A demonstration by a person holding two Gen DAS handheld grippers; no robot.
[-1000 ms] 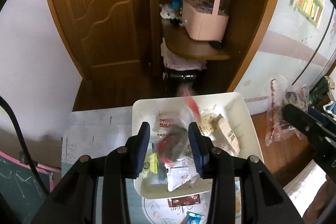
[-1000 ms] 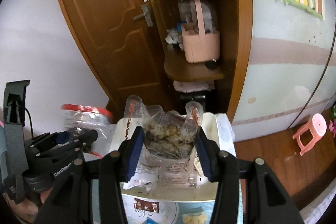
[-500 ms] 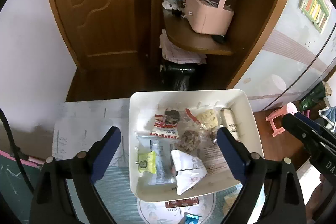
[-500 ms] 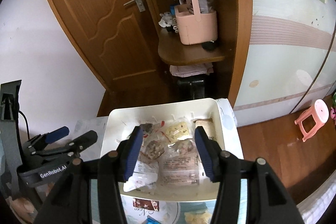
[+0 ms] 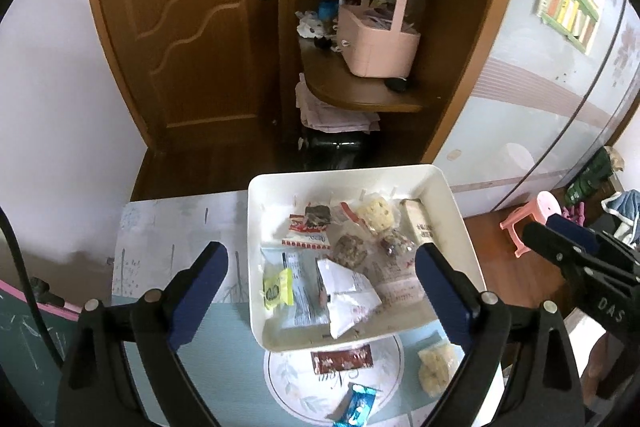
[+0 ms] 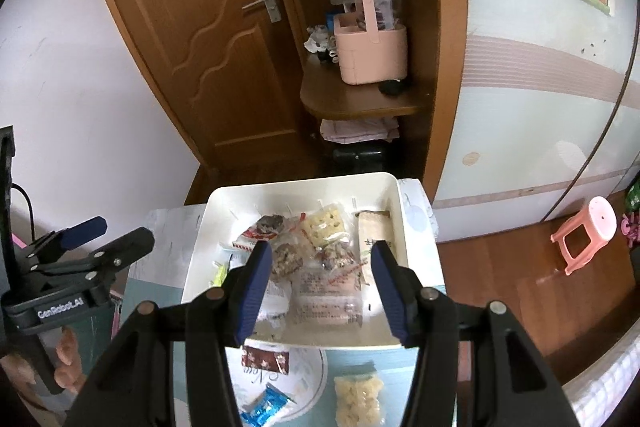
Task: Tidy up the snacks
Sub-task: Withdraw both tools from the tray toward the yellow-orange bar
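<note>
Both grippers are hanging above the white bin [image 5: 460, 211], which sits at the far edge of the table [image 5: 168, 227] in the middle of both views. Makes sense as a drop zone: it's where the loose packets are getting collected, and there's already a pile inside, including a yellow candy [image 5: 276, 287], a white pouch [image 5: 346, 293], a red-and-white wrapper [image 5: 306, 233], a puffed rice cake [image 6: 322, 223] and a tall beige packet [image 6: 374, 235] leaning against the right wall.

Still outside the bin, in the lower middle of the frames, 3 snacks sit on the table in front of it: a dark red packet [image 5: 342, 357] just touching the bin's near edge, a blue wrapper [image 5: 358, 405] below it, and a pale crunchy bag [image 6: 358, 401] to the right. My guess is those are next.

Jaws: the left gripper [image 5: 322, 279] is spread really wide, with nothing between the blue pads and not touching anything. The right gripper [image 6: 322, 281] is parted too, less so, and also empty. From its own camera the pads overlap the packets in the bin, but I think that's only the angle; hard to be sure of the height with this fisheye.
</note>
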